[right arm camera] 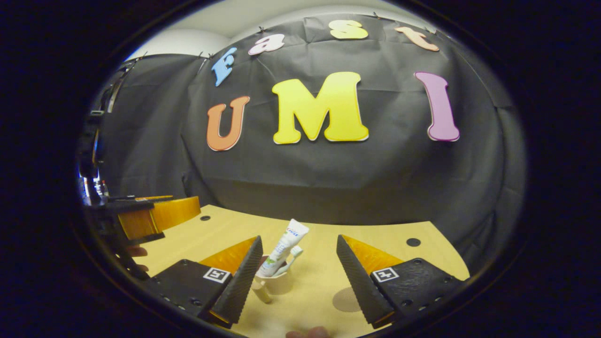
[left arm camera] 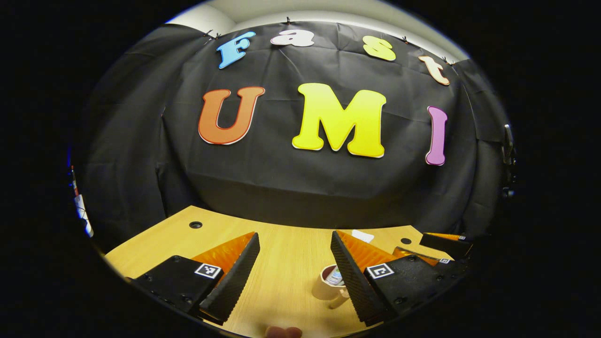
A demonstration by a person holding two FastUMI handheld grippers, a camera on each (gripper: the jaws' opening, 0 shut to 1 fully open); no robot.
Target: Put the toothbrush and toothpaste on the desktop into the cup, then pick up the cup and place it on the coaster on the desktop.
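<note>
The toothpaste (right arm camera: 285, 248) and toothbrush (right arm camera: 294, 254) are being carried upright in the cup (right arm camera: 277, 280), standing on the table (right arm camera: 324, 281) beside the coaster (right arm camera: 346, 299), not on it. Both the right gripper (right arm camera: 296, 281) and the left gripper (left arm camera: 293, 277) are being held wide open, empty. The cup transfer is judged pending; a grasp on the cup is being called for.

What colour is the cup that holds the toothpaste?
The cup is cream, a pale off-white, with a handle to match. The right gripper view shows it best.
</note>
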